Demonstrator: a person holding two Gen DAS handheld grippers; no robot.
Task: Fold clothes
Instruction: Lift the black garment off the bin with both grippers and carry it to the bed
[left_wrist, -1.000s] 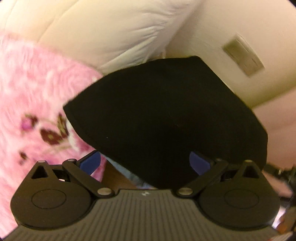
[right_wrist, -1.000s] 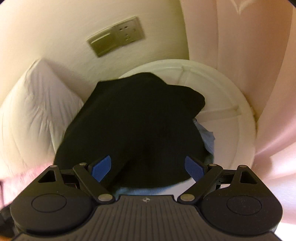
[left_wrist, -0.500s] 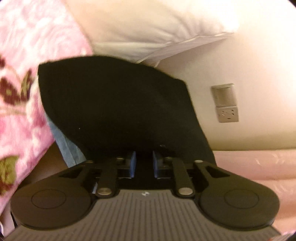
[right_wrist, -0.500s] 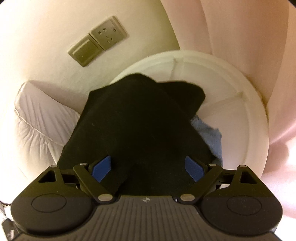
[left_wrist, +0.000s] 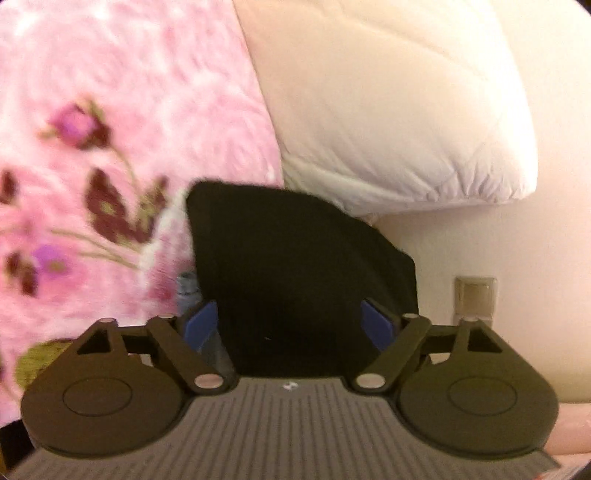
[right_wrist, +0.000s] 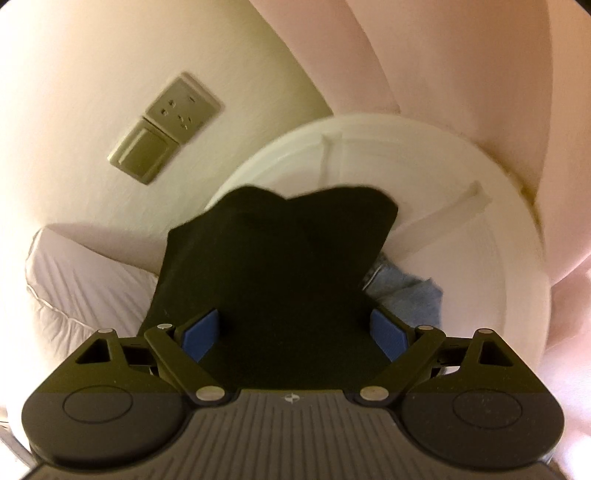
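We count one black garment (right_wrist: 273, 266) over one blue garment (right_wrist: 410, 295), spanning both spread grippers (left_wrist: 291, 325) (right_wrist: 295, 332), the left's jaws just reopened.

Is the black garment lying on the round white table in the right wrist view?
Yes, the black garment overlaps the white table.

1. The black garment (left_wrist: 295, 273) hides most of a blue denim piece (left_wrist: 186, 291); only slivers show.
2. The pink floral blanket (left_wrist: 110, 147) is motion-blurred and cut off at the left edge.
3. The round white table (right_wrist: 461, 229) is partly covered, so its near side cannot be seen.
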